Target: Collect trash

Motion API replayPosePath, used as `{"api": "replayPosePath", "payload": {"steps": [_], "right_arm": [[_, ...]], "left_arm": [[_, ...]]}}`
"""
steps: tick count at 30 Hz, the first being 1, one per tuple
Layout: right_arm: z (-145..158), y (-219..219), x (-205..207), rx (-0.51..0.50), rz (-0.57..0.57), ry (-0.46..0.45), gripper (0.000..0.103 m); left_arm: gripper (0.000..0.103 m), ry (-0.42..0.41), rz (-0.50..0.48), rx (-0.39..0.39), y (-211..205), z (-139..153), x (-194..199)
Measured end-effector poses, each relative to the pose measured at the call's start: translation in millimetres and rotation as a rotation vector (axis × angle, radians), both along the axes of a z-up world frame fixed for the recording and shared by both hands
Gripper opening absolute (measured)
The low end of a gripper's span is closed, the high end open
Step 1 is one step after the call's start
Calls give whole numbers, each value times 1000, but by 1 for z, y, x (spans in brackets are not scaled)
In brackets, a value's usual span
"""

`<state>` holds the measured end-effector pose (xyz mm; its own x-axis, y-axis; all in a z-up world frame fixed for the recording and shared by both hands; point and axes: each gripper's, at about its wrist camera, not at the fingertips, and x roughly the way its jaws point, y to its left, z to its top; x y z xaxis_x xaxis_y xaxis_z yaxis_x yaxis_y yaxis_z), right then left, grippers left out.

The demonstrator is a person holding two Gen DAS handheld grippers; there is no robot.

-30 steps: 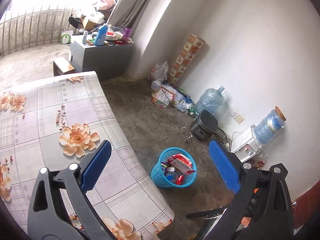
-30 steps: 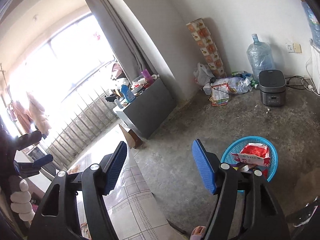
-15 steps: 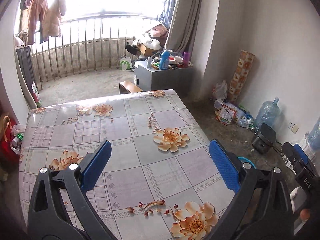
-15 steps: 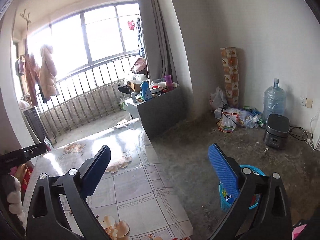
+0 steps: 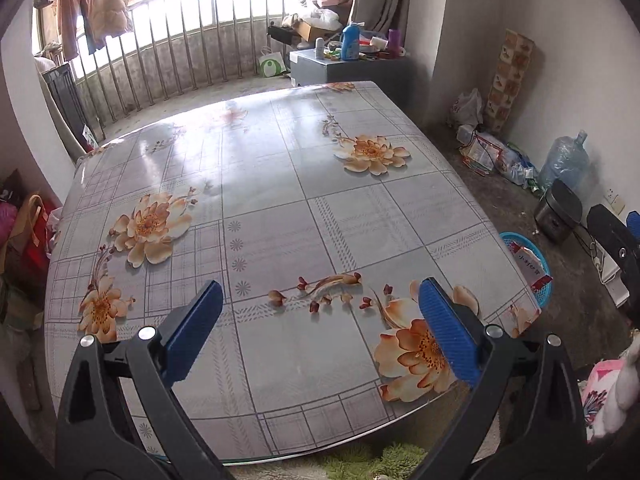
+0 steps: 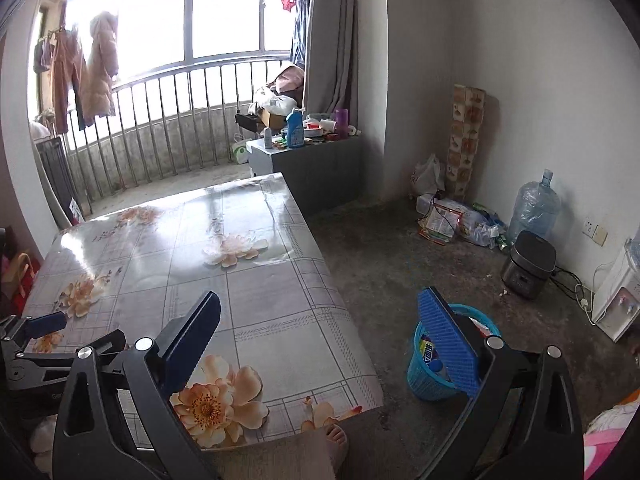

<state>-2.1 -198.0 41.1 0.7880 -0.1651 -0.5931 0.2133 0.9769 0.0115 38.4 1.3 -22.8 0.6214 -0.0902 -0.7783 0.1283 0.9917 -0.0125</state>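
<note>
One blue trash basket point(image 6: 424, 384) stands upright, mouth upward.

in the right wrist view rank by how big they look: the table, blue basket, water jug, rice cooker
Table
Blue basket
Water jug; close to the basket, which is nearer, so unsure
Rice cooker

Both units same build: black plastic triangulated arms with cut-out windows, two silver screw heads per arm behind the fingers. Left gripper point(image 5: 318, 326): fingers point(image 5: 448, 330) faced with blue ribbed pads. Right gripper point(image 6: 318, 328): same blue ribbed fingers point(image 6: 448, 342), pad texture a fine grid. Faint grey lettering on the black body of the left unit, seen left of the right fingers, unreadable. Person: pink floral-print clothing point(image 5: 600, 392) right of the left fingers, white fuzzy glove point(image 5: 626, 384) beside it.
</note>
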Motion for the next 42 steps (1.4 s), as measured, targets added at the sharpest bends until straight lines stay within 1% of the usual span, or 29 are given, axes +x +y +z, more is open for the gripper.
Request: {"api": "replayPosePath", "payload": {"steps": [3, 6, 8, 12, 15, 25, 34, 42], "right_arm": [[-31, 3, -1, 12, -10, 153, 96], [-56, 7, -6, -2, -18, 263, 96], [-66, 10, -8, -35, -20, 309, 96], [-73, 7, -15, -32, -32, 358, 96], [-74, 4, -16, -45, -45, 374, 96], [-76, -13, -22, -50, -85, 383, 96], [-76, -20, -28, -47, -101, 381, 96], [-76, -21, -27, -42, -105, 377, 96]], "left_arm": [[94, 78, -28, 43, -6, -20, -3], [94, 104, -36, 69, -9, -27, -2], [94, 110, -33, 75, -10, -28, -1], [94, 122, -36, 83, -11, -29, 0], [94, 129, -42, 97, -14, -29, -1], [94, 115, -80, 132, -25, -26, -4], [94, 108, -118, 149, -34, -24, -7], [94, 105, -125, 152, -35, -24, -8]]}}
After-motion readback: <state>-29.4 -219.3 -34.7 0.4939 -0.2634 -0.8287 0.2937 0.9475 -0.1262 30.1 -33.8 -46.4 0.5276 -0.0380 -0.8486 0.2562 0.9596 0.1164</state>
